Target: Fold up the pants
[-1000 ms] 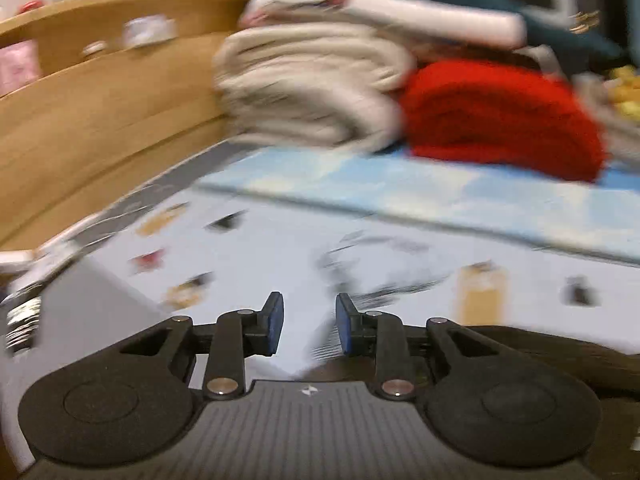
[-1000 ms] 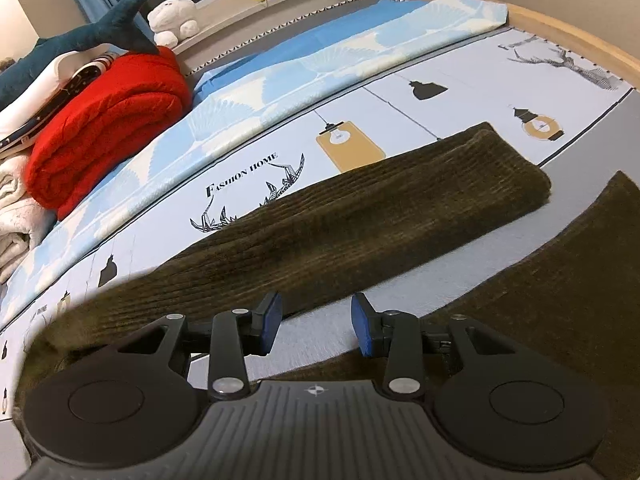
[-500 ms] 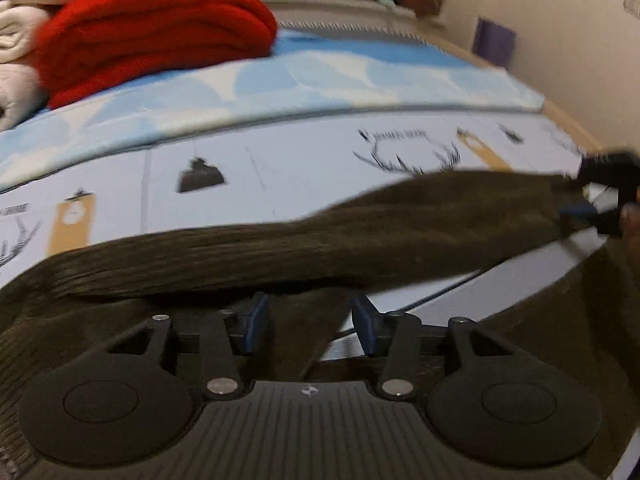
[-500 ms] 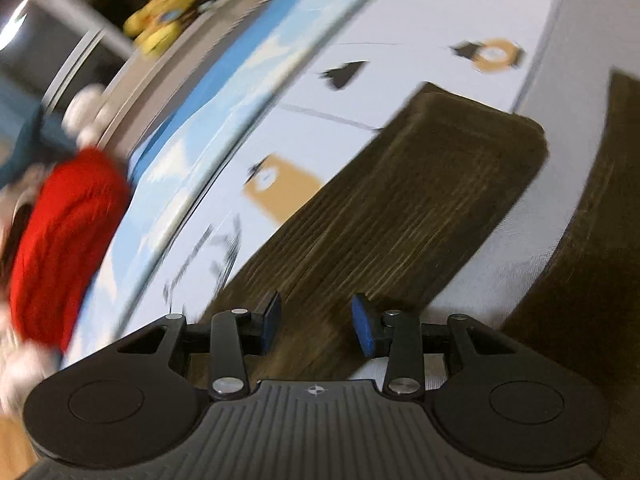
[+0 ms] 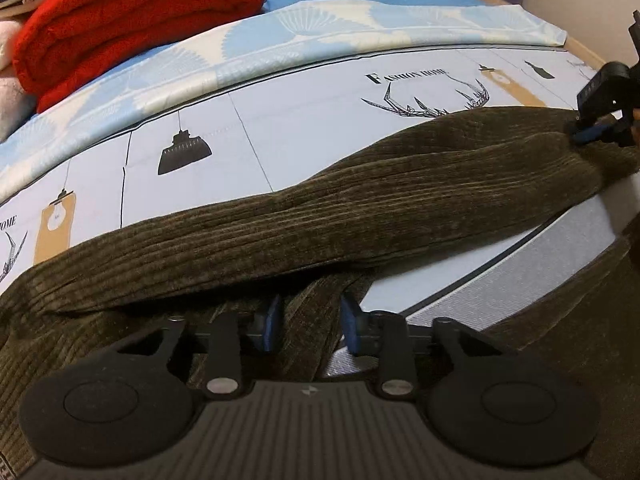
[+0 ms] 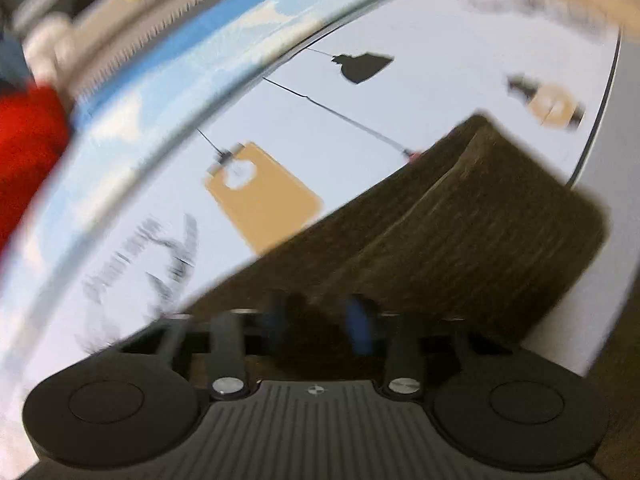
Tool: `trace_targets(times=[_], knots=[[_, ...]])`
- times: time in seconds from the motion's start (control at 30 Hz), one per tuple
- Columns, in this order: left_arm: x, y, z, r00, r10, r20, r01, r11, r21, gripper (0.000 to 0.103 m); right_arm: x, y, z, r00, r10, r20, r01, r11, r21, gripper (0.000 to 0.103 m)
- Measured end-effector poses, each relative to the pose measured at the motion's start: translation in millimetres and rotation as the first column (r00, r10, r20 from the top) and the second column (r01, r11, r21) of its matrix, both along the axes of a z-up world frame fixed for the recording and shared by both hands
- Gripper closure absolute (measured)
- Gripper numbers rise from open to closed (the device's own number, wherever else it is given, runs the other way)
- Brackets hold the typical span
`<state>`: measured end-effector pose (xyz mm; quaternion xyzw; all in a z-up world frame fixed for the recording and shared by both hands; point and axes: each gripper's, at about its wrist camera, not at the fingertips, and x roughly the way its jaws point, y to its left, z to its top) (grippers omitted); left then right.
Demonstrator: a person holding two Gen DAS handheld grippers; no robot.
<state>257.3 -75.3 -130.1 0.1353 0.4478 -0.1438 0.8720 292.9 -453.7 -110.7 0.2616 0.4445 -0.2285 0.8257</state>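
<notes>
While the dark brown corduroy pants (image 5: 360,208) lie spread across the printed bed sheet (image 5: 304,120), I hold one gripper at each end of the far leg. My left gripper (image 5: 308,322) is low near the crotch, where the two legs meet; its blue pads (image 5: 272,320) are closing, with a bunch of the ribbed cloth between them, but I cannot tell if they already press it. My right gripper (image 6: 320,320) is at the cuff end of the same leg. Its jaws are closing too, and the fabric sits between them; this view is blurred, so the contact is not clear. A folded red blanket (image 5: 132,20) rests on the bed, well apart from the pants.
</notes>
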Motion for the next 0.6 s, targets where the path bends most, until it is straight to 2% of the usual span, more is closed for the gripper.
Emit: trace_targets(times=[0.1,0.13,0.23,0.3,0.37,0.43,0.5,0.57,0.6], knots=[[2.6,2.3,2.5,1.000,-0.001,-0.001,0.001,1.000,-0.006,0.081,-4.7,3.0,2.2,1.000,-0.024,0.011,0.024,0.999,-0.030,0.097],[2.9,2.3,3.3,1.000,-0.008,0.001,0.008,1.000,-0.005,0.083,-8.5,0.8,4.2,0.998,-0.051,0.032,0.052,0.999,-0.015,0.097],[-0.6,1.5,7.8,0.999,-0.046,0.019,0.046,0.999,0.006,0.090,-22.9,-7.4,24.3,0.972,-0.159,0.172,0.153,0.987,0.048,0.098],[-4.6,2.9,14.0,0.995,-0.094,0.042,0.094,0.996,0.005,0.092,-32.5,-10.2,58.6,0.925,-0.196,0.324,0.183,0.980,0.072,0.098],[-6.7,11.6,24.0,0.988,-0.146,0.047,0.148,0.988,-0.043,0.092,-36.7,-10.0,98.4,0.861,-0.189,0.473,0.172,0.982,0.079,0.099],[-10.3,22.4,36.8,0.974,-0.226,0.023,0.227,0.968,-0.109,0.092,-31.9,-4.6,133.0,0.808,-0.139,0.572,0.152,0.988,0.024,0.098],[-22.0,27.4,49.6,0.939,-0.343,0.011,0.342,0.932,-0.121,0.092,-12.7,0.9,154.8,0.780,-0.073,0.621,0.105,0.994,-0.015,0.098],[-31.8,36.4,56.8,0.902,-0.429,-0.033,0.419,0.893,-0.164,0.092,13.7,3.1,159.4,0.791,-0.015,0.612,0.029,1.000,-0.013,0.092],[-33.9,41.6,57.5,0.892,-0.448,-0.057,0.431,0.882,-0.189,0.092,27.3,3.9,157.2,0.812,0.018,0.583,-0.013,1.000,-0.013,0.088]])
